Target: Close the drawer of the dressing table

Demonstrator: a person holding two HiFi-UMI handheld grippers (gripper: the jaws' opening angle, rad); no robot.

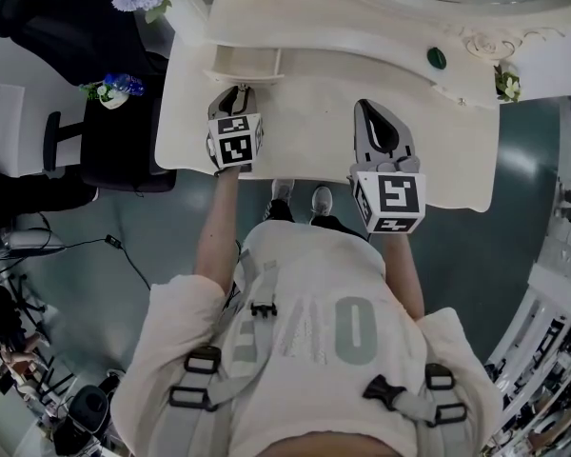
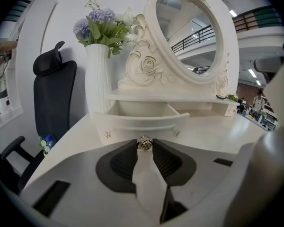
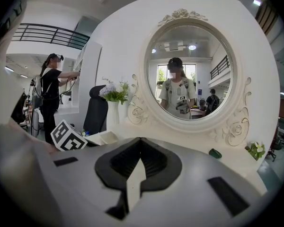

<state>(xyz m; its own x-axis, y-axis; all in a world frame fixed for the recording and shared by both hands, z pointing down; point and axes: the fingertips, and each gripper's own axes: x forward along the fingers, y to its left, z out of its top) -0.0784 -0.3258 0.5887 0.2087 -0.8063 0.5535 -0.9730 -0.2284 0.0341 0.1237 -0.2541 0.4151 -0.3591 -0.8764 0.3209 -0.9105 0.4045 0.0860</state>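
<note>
Clamping the drawer knob [image 2: 144,144], left tool [image 2: 145,142] barely parted.

I see a vase [image 2: 98,79] of pale flowers; a black chair [image 2: 54,98] stands just left of the vase, a small green thing [image 1: 437,58] lies well to its right.

Right gripper [image 3: 140,139] jaws pressed together, empty. Round mirror [image 3: 199,46] ahead. Flower vase [image 3: 113,113] left, drawer [image 3: 102,137] below it.

white t-shirt [image 1: 300,274], grey harness straps [image 1: 240,336]
</note>
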